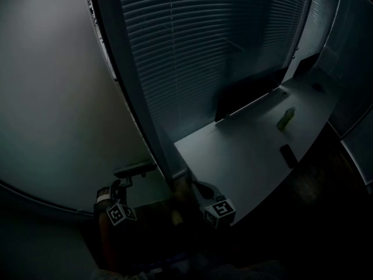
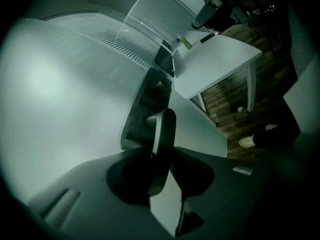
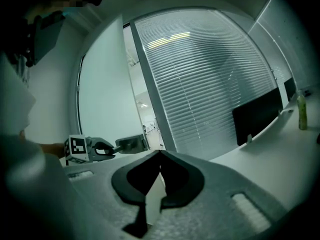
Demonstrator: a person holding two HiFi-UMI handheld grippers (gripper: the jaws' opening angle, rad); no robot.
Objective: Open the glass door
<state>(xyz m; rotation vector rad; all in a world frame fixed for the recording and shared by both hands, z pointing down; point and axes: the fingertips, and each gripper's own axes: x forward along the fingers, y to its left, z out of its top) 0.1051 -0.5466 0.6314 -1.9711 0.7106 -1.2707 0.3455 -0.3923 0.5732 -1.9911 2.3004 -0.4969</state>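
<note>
Dimly overhead, clearly up close: left gripper [image 2: 162,150] clamps handle [image 2: 166,124]; right gripper [image 3: 160,153] closed.

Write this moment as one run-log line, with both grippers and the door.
left gripper: shut on door handle | right gripper: shut, empty | glass door: ajar

The door handle [image 1: 135,169] sits on the glass door [image 1: 58,98], left; the desk [image 1: 233,156], right, bears a bottle [image 1: 285,119].

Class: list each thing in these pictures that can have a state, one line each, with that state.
glass door: ajar, gap showing at its edge
left gripper: shut on door handle
right gripper: shut, empty
blinds: lowered
green bottle: upright
</note>
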